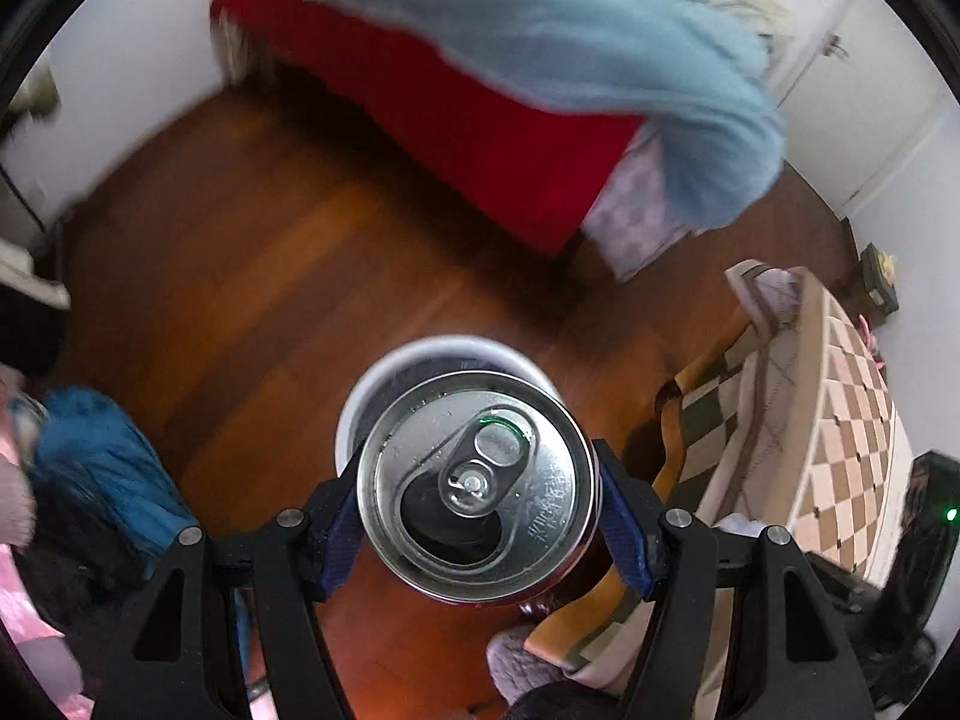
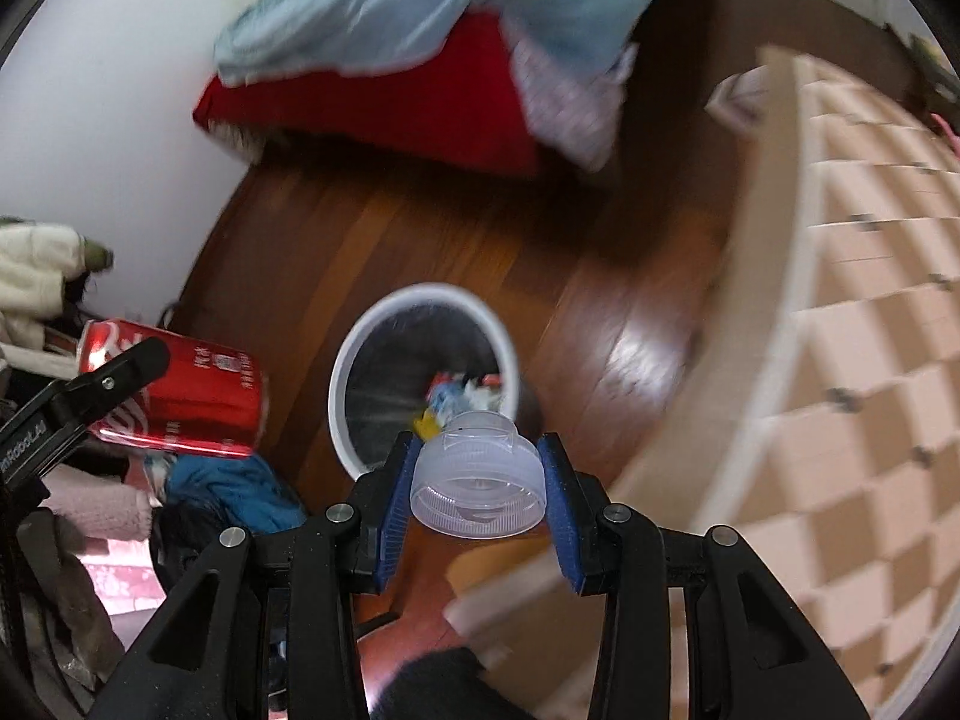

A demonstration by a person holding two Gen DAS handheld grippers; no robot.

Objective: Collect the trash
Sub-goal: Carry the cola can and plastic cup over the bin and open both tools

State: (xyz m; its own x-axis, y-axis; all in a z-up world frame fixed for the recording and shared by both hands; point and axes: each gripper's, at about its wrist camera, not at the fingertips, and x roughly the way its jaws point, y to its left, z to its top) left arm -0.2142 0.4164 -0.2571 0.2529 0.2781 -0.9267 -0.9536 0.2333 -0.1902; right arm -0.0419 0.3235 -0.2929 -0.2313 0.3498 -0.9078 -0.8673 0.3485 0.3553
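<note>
1. Reddish wooden floor [image 2: 372,252] filled the middle of the room, with a red-sided bed under a pale blue blanket [image 1: 540,42] at the far side and a checked quilt [image 1: 840,420] to the right.
2. On that floor stood a white-rimmed bin [image 2: 351,354], some trash already showing inside it.
3. From the left wrist view, the bin's rim [image 1: 444,345] lay directly beyond and below the left gripper [image 1: 477,525], mostly hidden behind what it carried.
4. That gripper was clamped on the sides of a red soda can [image 1: 477,480], opened top facing the camera; in the right view the can [image 2: 180,396] hung left of the bin, not yet over the mouth.
5. The right gripper [image 2: 477,495] pinched a clear plastic cap [image 2: 474,480], held just at the bin's near rim, so it looked the nearer one to drop.
</note>
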